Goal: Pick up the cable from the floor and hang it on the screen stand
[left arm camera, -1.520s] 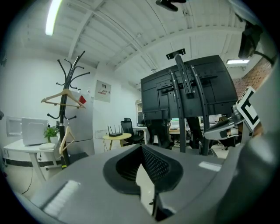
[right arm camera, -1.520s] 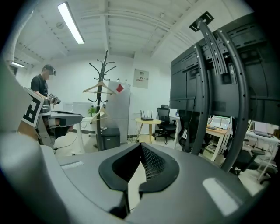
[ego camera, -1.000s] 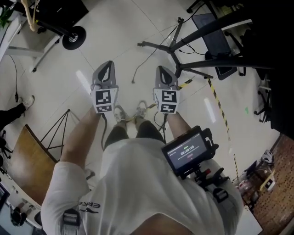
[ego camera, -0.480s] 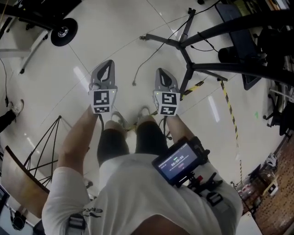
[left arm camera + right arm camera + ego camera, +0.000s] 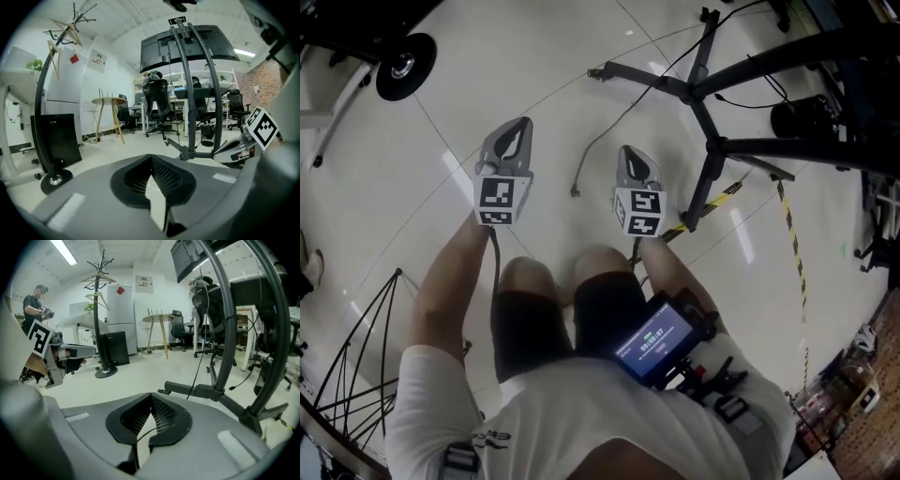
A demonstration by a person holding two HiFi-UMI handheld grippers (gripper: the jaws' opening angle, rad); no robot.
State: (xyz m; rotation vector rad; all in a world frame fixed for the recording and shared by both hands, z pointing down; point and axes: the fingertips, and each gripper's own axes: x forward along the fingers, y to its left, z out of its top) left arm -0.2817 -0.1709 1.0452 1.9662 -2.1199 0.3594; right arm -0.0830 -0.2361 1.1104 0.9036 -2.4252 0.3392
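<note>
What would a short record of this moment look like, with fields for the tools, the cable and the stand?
Left tool: shut, holding nothing, above the floor
Right tool: shut, holding nothing, level with the left one
Cable: lying on the floor, loose end between the two tools, not yet picked up
Screen stand: black legs on the floor, ahead and to the right

Cable [image 5: 576,190]: thin, dark, lying slack on the floor [image 5: 487,84], trailing toward the screen stand [image 5: 647,82] with splayed dark legs.
</note>
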